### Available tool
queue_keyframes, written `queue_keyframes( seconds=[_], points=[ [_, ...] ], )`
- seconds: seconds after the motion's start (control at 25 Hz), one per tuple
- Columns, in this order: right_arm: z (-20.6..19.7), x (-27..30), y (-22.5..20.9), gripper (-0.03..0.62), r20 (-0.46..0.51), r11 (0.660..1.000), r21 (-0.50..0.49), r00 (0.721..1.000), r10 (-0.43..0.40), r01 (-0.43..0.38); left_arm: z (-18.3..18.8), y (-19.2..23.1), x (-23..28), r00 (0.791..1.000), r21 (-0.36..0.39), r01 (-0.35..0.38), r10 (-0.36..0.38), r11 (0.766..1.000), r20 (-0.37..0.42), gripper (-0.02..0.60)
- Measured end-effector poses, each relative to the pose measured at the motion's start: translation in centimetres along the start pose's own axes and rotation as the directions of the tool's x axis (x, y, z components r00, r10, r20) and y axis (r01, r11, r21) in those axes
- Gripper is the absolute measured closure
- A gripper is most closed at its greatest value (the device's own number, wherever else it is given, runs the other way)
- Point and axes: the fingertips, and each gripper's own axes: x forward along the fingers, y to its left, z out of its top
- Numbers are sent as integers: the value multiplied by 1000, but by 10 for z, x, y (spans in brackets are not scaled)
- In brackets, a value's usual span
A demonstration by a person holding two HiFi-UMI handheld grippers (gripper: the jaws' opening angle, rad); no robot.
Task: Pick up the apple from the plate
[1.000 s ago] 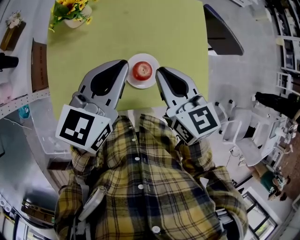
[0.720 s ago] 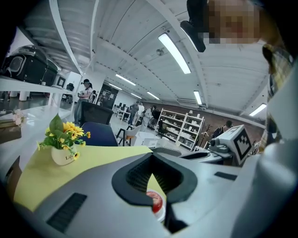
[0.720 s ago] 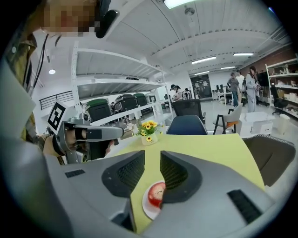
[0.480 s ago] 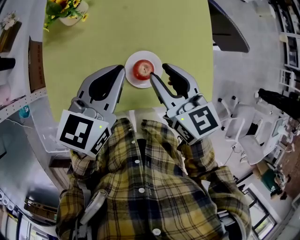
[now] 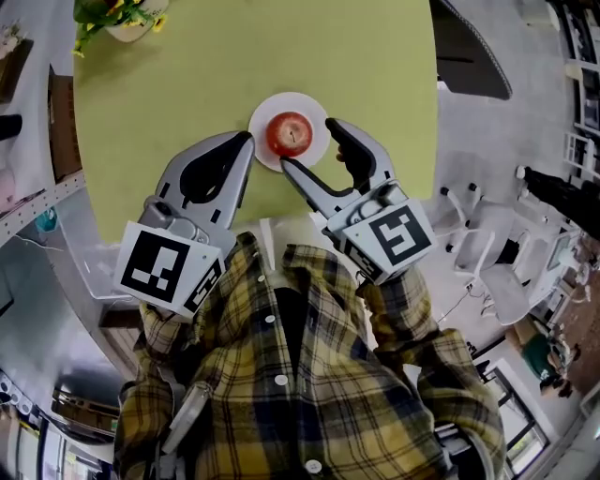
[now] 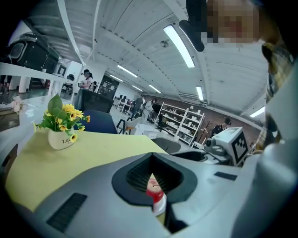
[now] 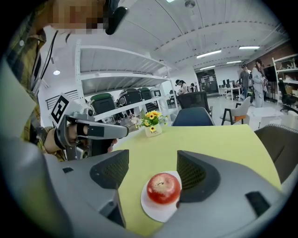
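A red apple (image 5: 290, 134) sits on a small white plate (image 5: 264, 116) on the yellow-green table (image 5: 206, 66). My right gripper (image 5: 309, 144) is just short of the plate with its jaws opening. The apple (image 7: 163, 188) lies in their mouth, close to the right-hand pad, and neither pad presses on it. The plate (image 7: 156, 212) shows under it. My left gripper (image 5: 246, 141) is shut with nothing in it, its tip at the plate's left rim. Through its closed jaws (image 6: 152, 160) only a sliver of the apple (image 6: 154, 188) shows.
A white pot of yellow flowers (image 5: 120, 17) stands at the table's far left corner (image 7: 152, 122). A dark blue chair (image 7: 192, 116) is behind the table. Shelving (image 5: 37, 112) runs along the left side, and white chairs (image 5: 487, 253) stand on the floor at the right.
The right gripper's jaws have gone from shut to wide apart. Both grippers have sunk and come closer to the plate.
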Motion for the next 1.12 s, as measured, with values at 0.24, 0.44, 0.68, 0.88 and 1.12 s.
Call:
queue_keyframes(
  seconds=[0.24,0.44,0.68,0.88,1.12],
  points=[
    [-25,16,-5,241,-55,1000,-29,998,-3,1,-15,9,5,1000,-17,-5,4,1000,-16,583],
    [-45,26,-5,217,-106,998,-57,994,-6,0,-27,13,8,1000,-41,-9,8,999,-29,583],
    [-61,37,-15,204,-97,997,-73,995,-30,23,-36,19,10,999,-56,-23,21,998,-33,583],
    [-84,49,-21,200,-152,996,-87,988,-32,19,-43,26,10,998,-68,-40,37,997,-45,583],
    [-103,59,-26,200,-183,996,-92,982,-33,17,-55,30,11,997,-85,-51,46,995,-64,583]
  ],
)
